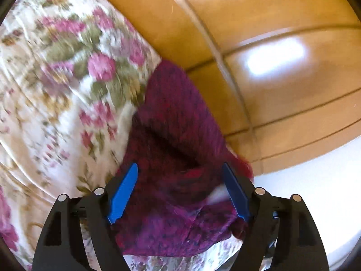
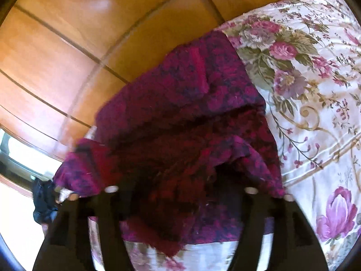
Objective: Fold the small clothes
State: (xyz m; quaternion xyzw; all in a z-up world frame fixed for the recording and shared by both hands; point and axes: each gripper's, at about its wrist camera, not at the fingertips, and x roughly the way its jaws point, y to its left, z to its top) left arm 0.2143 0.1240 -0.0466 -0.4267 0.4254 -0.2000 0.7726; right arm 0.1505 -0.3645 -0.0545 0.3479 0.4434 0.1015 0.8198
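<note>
Wooden panelling [image 1: 259,33] fills the background of both views, and in front of it lies a bed under a floral bedspread [image 1: 56,85] of pink roses on cream.

In the left wrist view, the bedspread takes the left side; a dark magenta patterned garment [image 1: 176,135] lies at the bed's edge next to the panelling, bunched and creased, with a fold across its middle. The left tool [image 1: 180,192] has its blue pads [image 1: 123,194] standing well apart on either side of the cloth; neither pad presses on it, so nothing is gripped.

In the right wrist view the order flips: panelling to the left, a small dark bundle [image 2: 42,203] low at the left edge that I cannot identify, then the same garment [image 2: 180,124] heaped in the middle, then bedspread to the right. The right tool [image 2: 180,192] is in shadow and partly draped by the cloth; its arms stand wide and it seems to clamp nothing, though its pads are hidden.

My judgement: a fold has been laid and let go, but the garment looks lumpy, not flat. The next move calls for finding two clear edges or corners, pinching single layers, and drawing them over evenly.
</note>
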